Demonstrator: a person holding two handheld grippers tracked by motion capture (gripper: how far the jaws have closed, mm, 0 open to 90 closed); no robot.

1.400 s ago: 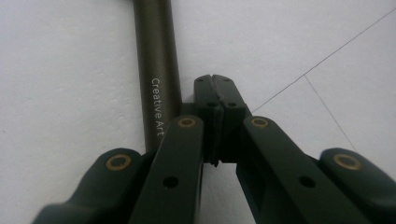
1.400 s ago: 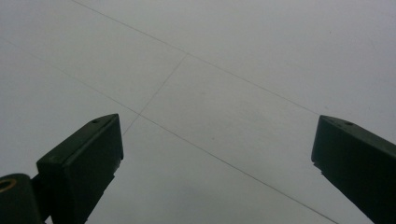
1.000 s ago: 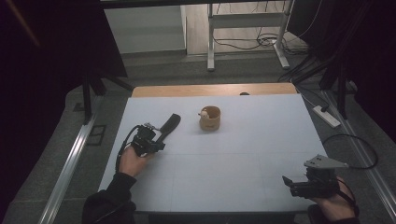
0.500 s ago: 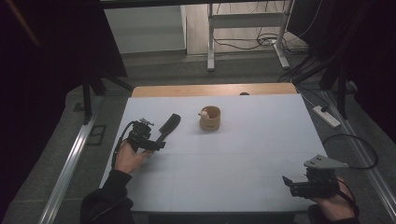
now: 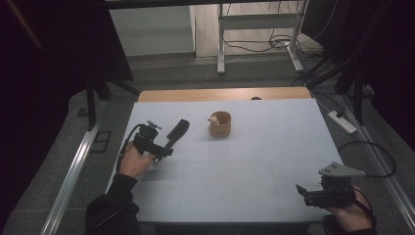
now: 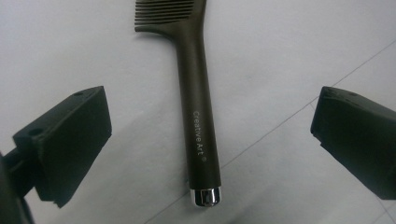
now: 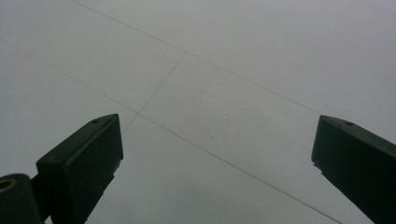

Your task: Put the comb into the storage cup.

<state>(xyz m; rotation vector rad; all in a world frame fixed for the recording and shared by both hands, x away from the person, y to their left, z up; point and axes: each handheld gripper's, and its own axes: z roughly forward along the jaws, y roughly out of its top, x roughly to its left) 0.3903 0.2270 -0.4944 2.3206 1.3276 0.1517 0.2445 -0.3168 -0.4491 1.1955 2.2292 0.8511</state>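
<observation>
A dark brown comb (image 5: 177, 132) lies flat on the white table (image 5: 254, 161), left of centre. In the left gripper view its handle (image 6: 198, 107) runs up between the jaws, teeth at the far end, with neither pad touching it. My left gripper (image 5: 164, 151) sits at the handle end; its jaws have just been opening and now stand wide around the comb (image 6: 212, 109). My right gripper (image 5: 299, 191) rests near the front right corner, open over bare table (image 7: 217, 135).
A tan cup (image 5: 219, 125) with a small pale object at its rim stands right of the comb, mid-table toward the back. A wooden strip (image 5: 225, 94) edges the far side. A cable (image 5: 372, 156) trails off the right edge.
The left hand has edged slightly back to the left from the comb, which lies where it was. The right gripper has not moved.
</observation>
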